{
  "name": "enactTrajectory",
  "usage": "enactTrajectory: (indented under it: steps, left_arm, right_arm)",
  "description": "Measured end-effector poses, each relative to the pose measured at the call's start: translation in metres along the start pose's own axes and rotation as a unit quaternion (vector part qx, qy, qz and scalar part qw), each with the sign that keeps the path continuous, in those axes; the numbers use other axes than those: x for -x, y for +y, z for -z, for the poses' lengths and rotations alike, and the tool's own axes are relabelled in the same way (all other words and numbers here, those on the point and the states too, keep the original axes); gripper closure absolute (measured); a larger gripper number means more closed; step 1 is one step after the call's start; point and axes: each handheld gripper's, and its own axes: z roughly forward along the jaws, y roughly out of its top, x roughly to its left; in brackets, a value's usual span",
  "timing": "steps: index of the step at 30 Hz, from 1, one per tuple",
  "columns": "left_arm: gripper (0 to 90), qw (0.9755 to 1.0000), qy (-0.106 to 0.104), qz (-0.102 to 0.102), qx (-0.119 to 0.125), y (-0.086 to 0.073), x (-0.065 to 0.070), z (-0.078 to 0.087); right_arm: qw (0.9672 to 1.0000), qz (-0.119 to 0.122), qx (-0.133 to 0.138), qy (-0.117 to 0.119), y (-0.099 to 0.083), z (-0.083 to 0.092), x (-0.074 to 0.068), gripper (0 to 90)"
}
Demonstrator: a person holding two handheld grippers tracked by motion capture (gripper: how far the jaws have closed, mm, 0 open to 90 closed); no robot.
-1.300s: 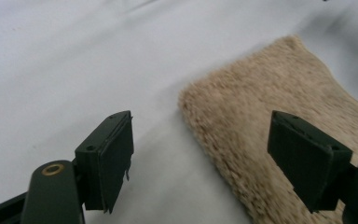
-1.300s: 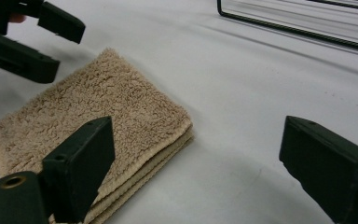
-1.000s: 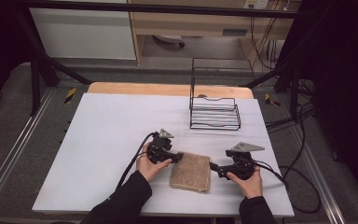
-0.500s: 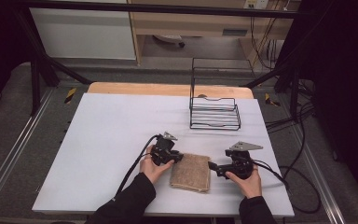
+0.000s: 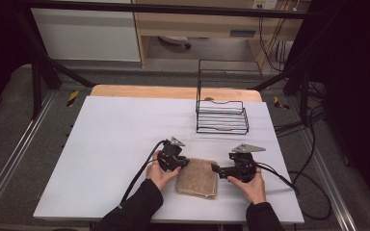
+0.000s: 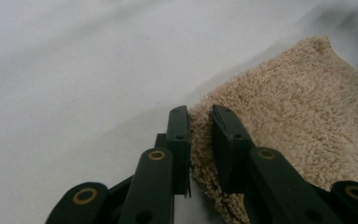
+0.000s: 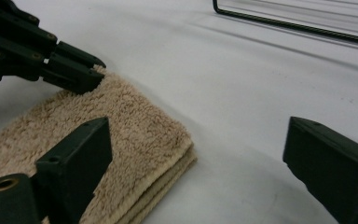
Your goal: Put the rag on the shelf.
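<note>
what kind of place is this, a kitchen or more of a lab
More likely a lab or recording workspace: a white table inside a metal frame, loose cables on the floor, and a wire rack set out as a prop.

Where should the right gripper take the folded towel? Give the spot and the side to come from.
Probably the near right corner of the folded towel, coming in level from the towel's right. The layers lie stacked with their open edges showing at that side, so one jaw could slide under while the other presses on top. The right gripper stands open there; the left gripper has just closed on the opposite edge.

Table [image 5: 125, 144] evenly lit from above; surroundings dark; soft shadows; close views slightly blurred.
</note>
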Motion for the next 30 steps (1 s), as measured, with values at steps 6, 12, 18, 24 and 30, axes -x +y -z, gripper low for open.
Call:
enactTrajectory:
  steps: [6, 12, 18, 24, 30]
  left_arm:
    - [77.1, 0.9999, 0.005, -0.009, 0.004, -0.001, 0.002, 0.000]
    - [77.1, 0.9999, 0.001, -0.010, 0.005, -0.001, 0.001, -0.001]
    - [77.2, 0.9999, -0.001, -0.012, 0.005, -0.001, 0.000, -0.001]
    - [77.2, 0.9999, -0.004, -0.013, 0.007, -0.002, 0.000, -0.001]
    - [77.2, 0.9998, -0.006, -0.015, 0.008, -0.002, -0.001, -0.001]
  right_arm:
    - [0.9998, -0.006, -0.014, -0.013, 0.004, -0.012, -0.001, 24.0]
    - [0.9995, -0.004, -0.023, -0.022, 0.002, -0.014, -0.002, 40.8]
    - [0.9993, -0.011, -0.034, -0.015, 0.000, -0.017, -0.004, 54.6]
    - [0.9987, -0.029, -0.042, -0.004, -0.002, -0.016, -0.006, 64.0]
    - [0.9982, -0.039, -0.046, 0.003, -0.002, -0.016, -0.007, 70.4]
